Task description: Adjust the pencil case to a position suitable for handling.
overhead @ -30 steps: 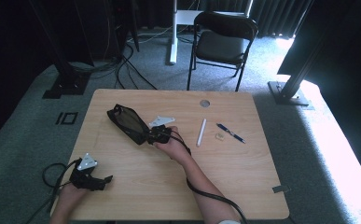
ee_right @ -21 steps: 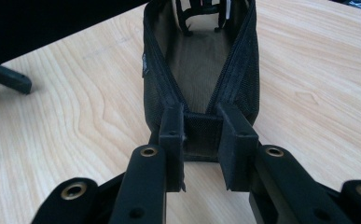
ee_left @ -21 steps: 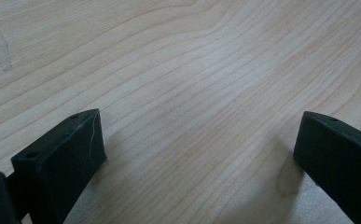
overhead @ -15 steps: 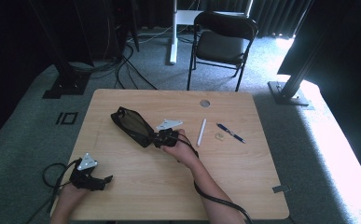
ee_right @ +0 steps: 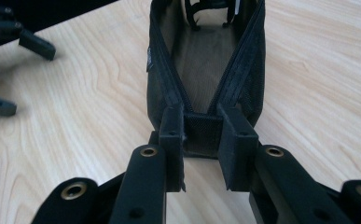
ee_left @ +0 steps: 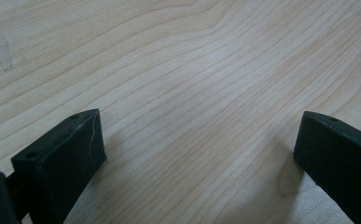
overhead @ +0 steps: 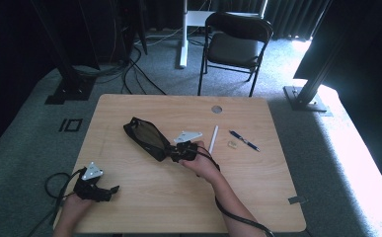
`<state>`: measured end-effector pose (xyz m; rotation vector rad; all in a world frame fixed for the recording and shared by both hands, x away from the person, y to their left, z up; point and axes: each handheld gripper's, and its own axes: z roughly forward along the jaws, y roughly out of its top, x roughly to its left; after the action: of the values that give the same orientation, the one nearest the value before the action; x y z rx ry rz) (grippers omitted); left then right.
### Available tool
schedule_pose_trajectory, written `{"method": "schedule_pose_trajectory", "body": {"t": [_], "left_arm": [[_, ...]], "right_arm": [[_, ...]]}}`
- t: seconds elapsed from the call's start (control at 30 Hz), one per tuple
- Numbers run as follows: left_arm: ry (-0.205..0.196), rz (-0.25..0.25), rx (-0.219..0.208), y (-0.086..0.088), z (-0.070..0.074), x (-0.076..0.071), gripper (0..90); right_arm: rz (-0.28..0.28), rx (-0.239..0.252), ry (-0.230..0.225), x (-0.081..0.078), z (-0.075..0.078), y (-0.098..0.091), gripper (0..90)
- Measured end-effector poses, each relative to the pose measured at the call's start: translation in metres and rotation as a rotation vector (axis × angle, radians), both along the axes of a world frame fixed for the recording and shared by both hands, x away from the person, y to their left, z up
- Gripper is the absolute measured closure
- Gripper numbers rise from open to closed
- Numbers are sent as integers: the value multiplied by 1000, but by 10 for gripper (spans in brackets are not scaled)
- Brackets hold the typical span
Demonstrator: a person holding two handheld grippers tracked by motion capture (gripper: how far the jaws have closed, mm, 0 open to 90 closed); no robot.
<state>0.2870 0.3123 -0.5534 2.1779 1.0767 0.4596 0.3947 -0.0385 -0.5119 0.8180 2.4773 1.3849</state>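
The black mesh zip pouch (overhead: 146, 138), lying open at centre-left of the light wooden desk (overhead: 257, 197), is pinched at its end by the right tongs (ee_right: 200, 140) — that thin hold could slip; the left tongs (overhead: 110, 190) gape empty.

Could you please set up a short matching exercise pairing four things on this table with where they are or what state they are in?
Things:
1. black pouch
2. left gripper
3. white stick
4. blue pen

States or places:
A. jaws open, over bare wood near the table's front left corner
B. lies farthest towards the table's right edge
C. unzipped, its end clamped by the right gripper
D. lies between the right gripper and a small tan piece

Pairs: 1-C, 2-A, 3-D, 4-B
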Motion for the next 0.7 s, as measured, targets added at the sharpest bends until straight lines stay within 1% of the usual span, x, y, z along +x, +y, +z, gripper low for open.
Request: {"method": "schedule_pose_trajectory", "body": {"t": [0.1,0.13,0.2,0.33,0.6,0.63,0.7], "left_arm": [[0,0,0,0,0,0,22],[0,0,0,0,0,0,22],[0,0,0,0,0,0,22],[0,2,-1,0,0,0,21],[0,3,-1,0,0,0,22],[0,3,-1,0,0,0,21],[0,3,-1,0,0,0,21]], "right_arm": [[-7,3,-1,-3,0,-5,731],[-7,1,-4,-6,0,-10,731],[2,-2,0,-9,0,-14,730],[-5,-2,-4,-15,0,-23,730],[7,-11,-11,-29,2,-42,730],[7,-11,-11,-29,2,-42,730],[5,-13,-13,-35,3,-51,730]]}}
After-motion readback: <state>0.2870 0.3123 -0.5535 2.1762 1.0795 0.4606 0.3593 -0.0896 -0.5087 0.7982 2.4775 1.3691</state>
